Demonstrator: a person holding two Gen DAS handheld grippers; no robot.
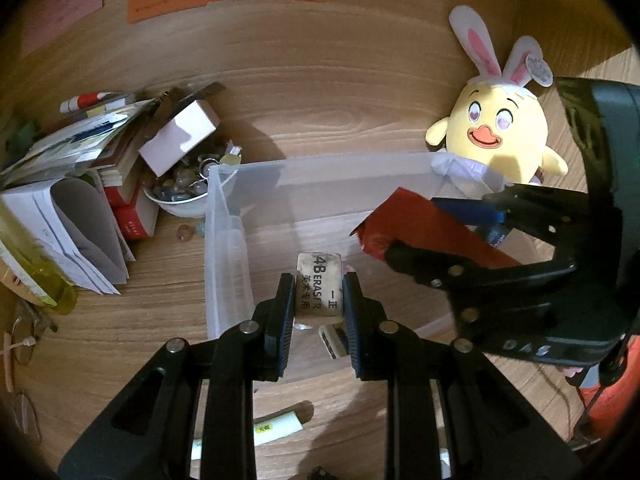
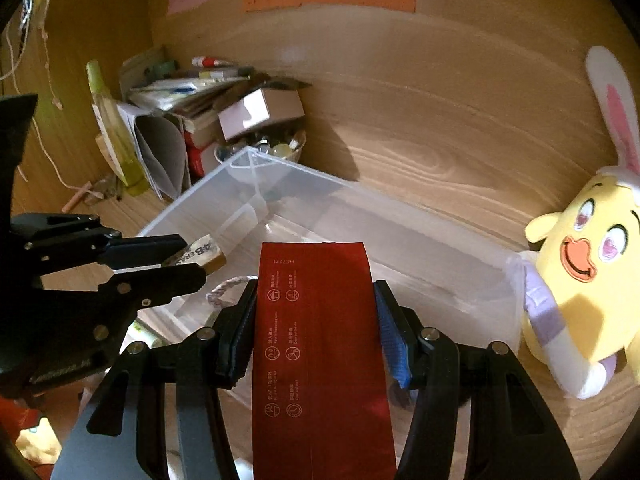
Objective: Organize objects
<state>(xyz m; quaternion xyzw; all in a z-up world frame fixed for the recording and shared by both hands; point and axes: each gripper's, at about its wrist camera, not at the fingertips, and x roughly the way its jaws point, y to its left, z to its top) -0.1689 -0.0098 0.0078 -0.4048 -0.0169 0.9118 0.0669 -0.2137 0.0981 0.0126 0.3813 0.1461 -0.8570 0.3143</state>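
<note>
The left tongs (image 1: 318, 300) are clenched on a grubby white rectangular eraser (image 1: 319, 290) printed "4B ERASER", held by its two long sides above the near end of a clear rectangular plastic storage bin (image 1: 228, 240) that stands on the wood-grain tabletop (image 1: 320, 120). The right tongs (image 2: 316, 320) grip a flat red foil packet (image 2: 316, 340) with small white icons and print on its face; the packet's far end reaches over the bin's near rim, and in the left wrist view it sits tilted above the bin's right side. Inside the bin only its pale floor shows. Just behind the bin's right corner a yellow plush chick with white-and-pink rabbit ears (image 1: 496, 128) leans against the wall, touching the bin. Beside the bin's left corner stands a white bowl of glass pebbles (image 1: 184, 196), with a small white cardboard box (image 1: 180, 136) resting on top, next to a heap of books and folded papers (image 1: 80, 184).
</note>
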